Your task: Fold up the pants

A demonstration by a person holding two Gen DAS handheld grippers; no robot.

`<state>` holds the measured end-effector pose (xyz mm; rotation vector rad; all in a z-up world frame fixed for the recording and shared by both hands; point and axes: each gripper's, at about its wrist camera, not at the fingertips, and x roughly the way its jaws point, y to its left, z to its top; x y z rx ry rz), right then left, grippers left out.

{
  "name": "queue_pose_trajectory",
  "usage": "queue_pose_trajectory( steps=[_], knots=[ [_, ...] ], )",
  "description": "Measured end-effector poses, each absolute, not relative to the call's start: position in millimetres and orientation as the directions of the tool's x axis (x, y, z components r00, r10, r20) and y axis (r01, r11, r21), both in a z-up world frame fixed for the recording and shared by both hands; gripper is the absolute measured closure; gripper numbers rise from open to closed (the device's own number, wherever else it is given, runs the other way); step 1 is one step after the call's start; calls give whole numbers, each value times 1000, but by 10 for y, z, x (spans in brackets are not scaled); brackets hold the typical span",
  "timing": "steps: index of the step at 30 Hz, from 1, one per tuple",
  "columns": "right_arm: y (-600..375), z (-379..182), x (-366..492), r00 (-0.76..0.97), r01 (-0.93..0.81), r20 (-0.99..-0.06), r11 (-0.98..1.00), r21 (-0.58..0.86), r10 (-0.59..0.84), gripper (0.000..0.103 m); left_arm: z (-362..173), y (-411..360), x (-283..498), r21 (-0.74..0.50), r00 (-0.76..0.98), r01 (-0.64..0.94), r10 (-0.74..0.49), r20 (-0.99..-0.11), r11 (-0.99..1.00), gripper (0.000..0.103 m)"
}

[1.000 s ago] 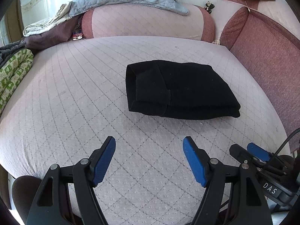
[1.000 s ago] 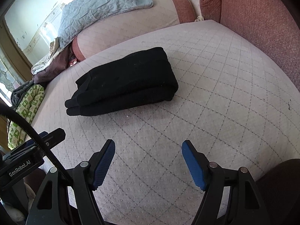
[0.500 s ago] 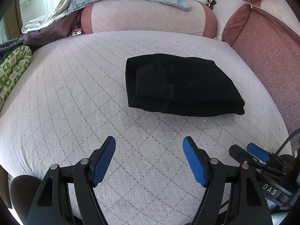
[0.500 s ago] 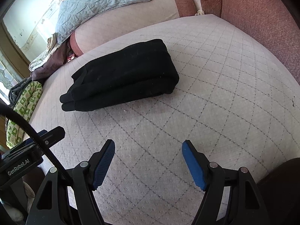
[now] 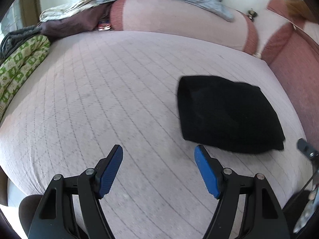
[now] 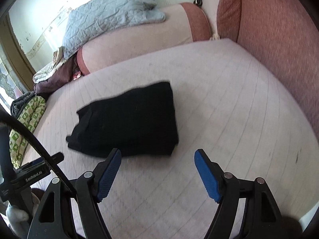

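The black pants (image 5: 227,113) (image 6: 127,121) are lying folded on the quilted mattress (image 5: 111,91) — both the left gripper (image 5: 158,170) and right gripper (image 6: 157,172) are hovering spread wide, gripping nothing.

Black hand-held gripper (image 5: 158,168) frames w/ blue ribbed pads (image 5: 206,172); silver screws.
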<state>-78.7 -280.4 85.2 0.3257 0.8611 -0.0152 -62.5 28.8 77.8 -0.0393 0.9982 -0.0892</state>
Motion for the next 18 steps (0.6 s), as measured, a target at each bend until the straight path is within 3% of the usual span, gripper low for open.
queue_pose_trajectory(
  steps=[3, 8, 14, 18],
  knots=[
    [-2924, 923, -570, 664, 139, -741, 955, 261, 106, 19, 755, 397, -451, -146, 516, 32, -142, -845, 989, 29],
    [-3126, 814, -120, 640, 141, -758, 950, 277, 126, 18, 649, 488, -24, -405, 445, 40, -379, -811, 914, 30],
    [-3426, 401, 448, 577, 183, -762, 862, 472, 295, 18, 354, 351, 433, -529, 348, 80, -521, -780, 845, 30],
    [-3502, 124, 632, 556, 197, -724, 781, 593, 409, 18, 242, 279, 573, -584, 325, 78, -574, -751, 808, 24]
  ],
)
